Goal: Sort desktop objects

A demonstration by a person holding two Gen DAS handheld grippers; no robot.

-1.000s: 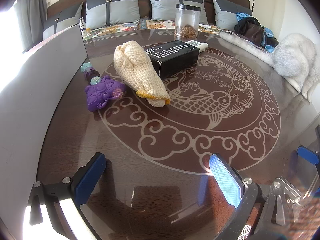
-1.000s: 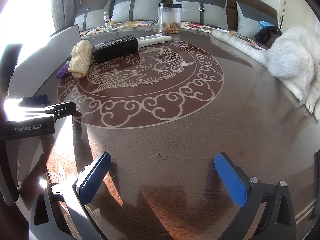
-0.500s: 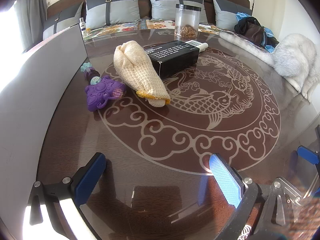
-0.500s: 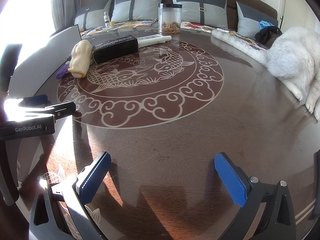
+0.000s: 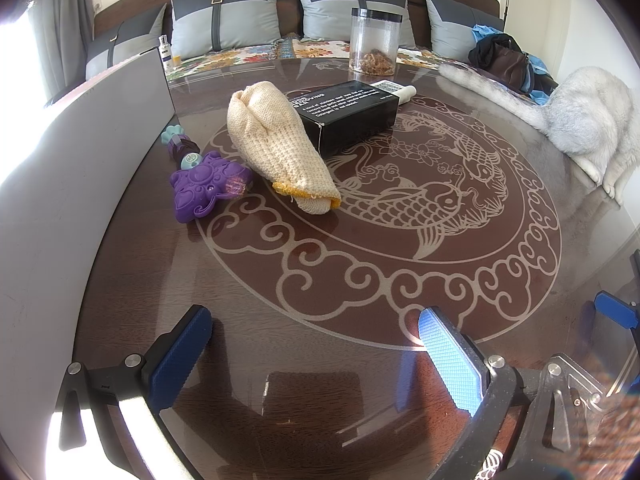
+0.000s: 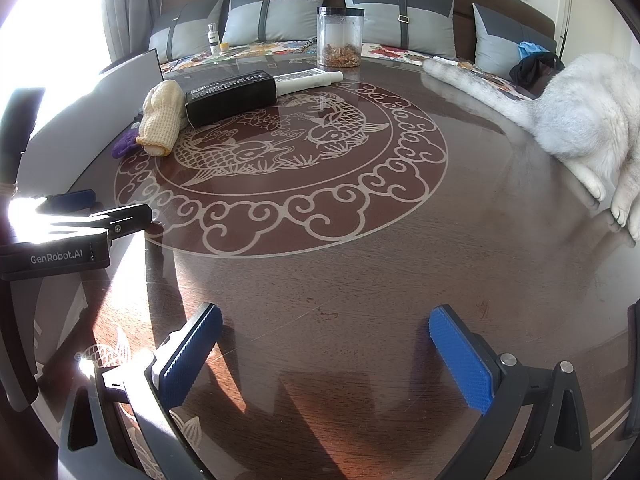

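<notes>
Both your grippers have their jaws spread wide with nothing between them — left gripper (image 5: 316, 356) and right gripper (image 6: 326, 354) each sit low over bare brown table (image 6: 400, 264). Everything to sort lies well ahead of your left jaws, up and to the left: purple toy (image 5: 204, 188) just beside the knitted cream mitt (image 5: 276, 144), and the mitt touches the black box (image 5: 348, 114). A white remote (image 5: 394, 90) pokes out behind the box, clear jar (image 5: 374, 42) farther back. Grey cat (image 6: 584, 120) sits far right of your right jaws — on the table edge.
</notes>
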